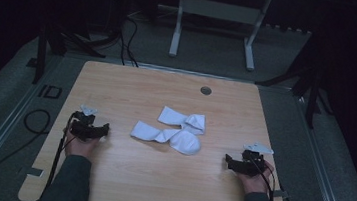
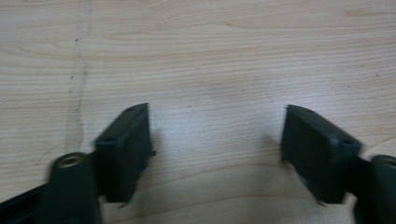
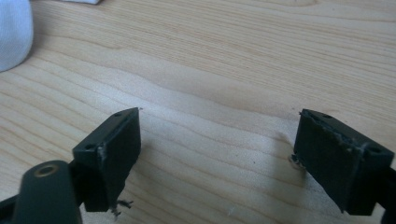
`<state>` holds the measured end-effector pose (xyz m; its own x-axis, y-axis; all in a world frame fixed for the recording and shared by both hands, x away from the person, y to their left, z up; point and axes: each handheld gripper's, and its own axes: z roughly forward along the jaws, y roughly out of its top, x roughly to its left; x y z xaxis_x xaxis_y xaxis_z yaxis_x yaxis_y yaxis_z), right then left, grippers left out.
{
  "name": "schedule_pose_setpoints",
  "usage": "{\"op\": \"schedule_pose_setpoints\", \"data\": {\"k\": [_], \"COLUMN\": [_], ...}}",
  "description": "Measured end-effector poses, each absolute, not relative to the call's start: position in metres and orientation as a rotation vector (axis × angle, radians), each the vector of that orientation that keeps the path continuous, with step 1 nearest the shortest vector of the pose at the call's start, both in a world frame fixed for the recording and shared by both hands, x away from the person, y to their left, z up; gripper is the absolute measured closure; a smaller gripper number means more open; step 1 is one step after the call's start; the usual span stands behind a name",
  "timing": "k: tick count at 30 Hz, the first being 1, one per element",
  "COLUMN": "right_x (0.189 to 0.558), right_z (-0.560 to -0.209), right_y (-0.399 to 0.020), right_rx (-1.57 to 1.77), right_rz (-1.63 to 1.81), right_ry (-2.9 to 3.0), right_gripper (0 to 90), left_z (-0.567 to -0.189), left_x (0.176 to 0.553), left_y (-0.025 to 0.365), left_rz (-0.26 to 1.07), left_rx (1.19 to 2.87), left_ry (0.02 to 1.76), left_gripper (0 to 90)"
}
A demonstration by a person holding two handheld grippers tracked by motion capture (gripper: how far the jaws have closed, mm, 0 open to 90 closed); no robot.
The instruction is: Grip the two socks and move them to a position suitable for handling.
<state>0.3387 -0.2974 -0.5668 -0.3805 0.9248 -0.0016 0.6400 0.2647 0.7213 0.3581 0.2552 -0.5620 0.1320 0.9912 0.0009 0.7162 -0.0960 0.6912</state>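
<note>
High view: two white socks (image 1: 173, 130) are lying crumpled together near the middle of the wooden table (image 1: 122, 185), touching each other. The left gripper (image 1: 105, 132) is resting on the table well left of them, the right gripper (image 1: 228, 161) well to their right, both pointing inward.

Left gripper view: the jaws are standing wide apart, bare table (image 2: 210, 56) showing between them, nothing gripped.

Right gripper view: the jaws are likewise gaping wide over bare wood (image 3: 224, 70); part of a white sock (image 3: 13, 35) is showing at the top left corner, well apart from the jaws.
</note>
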Motion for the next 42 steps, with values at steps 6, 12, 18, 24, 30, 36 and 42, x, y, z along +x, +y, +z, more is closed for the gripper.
{"op": "schedule_pose_setpoints", "data": {"k": [6, 12, 18, 24, 30, 36, 42], "right_x": [0.338, 0.333, 0.328, 0.327, 0.326, 0.325, 0.325], "right_z": [-0.560, -0.551, -0.538, -0.535, -0.533, -0.532, -0.532], "right_y": [-0.299, -0.298, -0.291, -0.284, -0.280, -0.271, -0.263], "right_rx": [1.454, 1.411, 1.320, 1.279, 1.257, 1.237, 1.215], "right_rz": [0.884, 0.880, 0.883, 0.859, 0.849, 0.834, 0.822], "right_ry": [2.125, 2.144, 2.172, 2.209, 2.232, 2.254, 2.272], "right_gripper": [24.5, 33.7, 46.9, 47.9, 47.5, 46.4, 45.3], "left_z": [-0.552, -0.539, -0.526, -0.520, -0.520, -0.524, -0.530], "left_x": [0.355, 0.355, 0.358, 0.363, 0.367, 0.369, 0.369], "left_y": [0.252, 0.237, 0.217, 0.196, 0.175, 0.147, 0.122], "left_rz": [0.634, 0.576, 0.536, 0.511, 0.476, 0.433, 0.387], "left_rx": [1.894, 1.957, 2.009, 2.048, 2.067, 2.109, 2.145], "left_ry": [1.617, 1.521, 1.419, 1.336, 1.293, 1.226, 1.166], "left_gripper": [54.4, 65.5, 84.8, 90.0, 90.0, 90.0, 89.9]}}
